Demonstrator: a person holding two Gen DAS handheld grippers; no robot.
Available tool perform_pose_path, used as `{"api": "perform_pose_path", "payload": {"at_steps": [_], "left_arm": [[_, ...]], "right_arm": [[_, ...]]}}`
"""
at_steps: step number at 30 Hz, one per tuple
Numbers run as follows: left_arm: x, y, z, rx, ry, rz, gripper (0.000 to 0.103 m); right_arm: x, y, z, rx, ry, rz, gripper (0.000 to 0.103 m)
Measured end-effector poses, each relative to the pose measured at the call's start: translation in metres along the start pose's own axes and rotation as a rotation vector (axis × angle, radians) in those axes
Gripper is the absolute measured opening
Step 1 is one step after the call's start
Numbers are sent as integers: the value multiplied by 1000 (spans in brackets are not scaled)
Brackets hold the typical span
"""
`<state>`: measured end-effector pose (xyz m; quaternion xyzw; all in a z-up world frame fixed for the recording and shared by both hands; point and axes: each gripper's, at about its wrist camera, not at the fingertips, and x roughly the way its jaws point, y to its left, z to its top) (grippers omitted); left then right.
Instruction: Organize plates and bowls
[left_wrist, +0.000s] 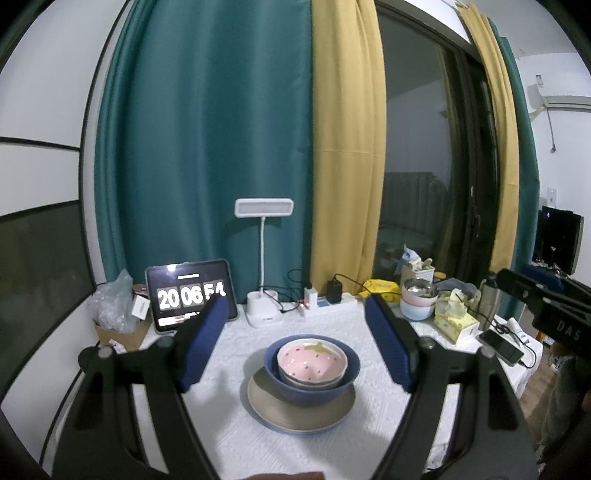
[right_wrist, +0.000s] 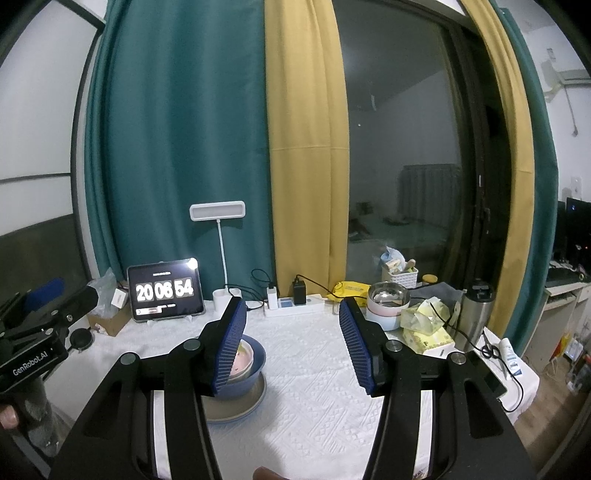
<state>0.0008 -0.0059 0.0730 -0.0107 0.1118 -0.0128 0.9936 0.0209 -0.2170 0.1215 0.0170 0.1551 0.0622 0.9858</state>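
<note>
Nested stack on the bench: strawberry bowl (left_wrist: 312, 360) inside blue bowl (left_wrist: 312, 384) on beige plate (left_wrist: 299, 415), centred ahead of the spread, empty left claw (left_wrist: 297, 349); right claw (right_wrist: 295, 347), likewise spread and empty, has the stack at its left.

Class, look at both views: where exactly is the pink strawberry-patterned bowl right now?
The pink strawberry-patterned bowl sits nested inside the blue bowl, atop the beige plate, centre of the left wrist view; in the right wrist view it is lower left.
</note>
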Motion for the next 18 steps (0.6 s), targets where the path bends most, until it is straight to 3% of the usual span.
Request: {"api": "perform_pose_path", "payload": {"at_steps": [18], "left_arm": [[2, -2, 2, 12, 5, -15, 78]], "right_arm": [[0, -2, -4, 0, 10, 4, 56]]}}
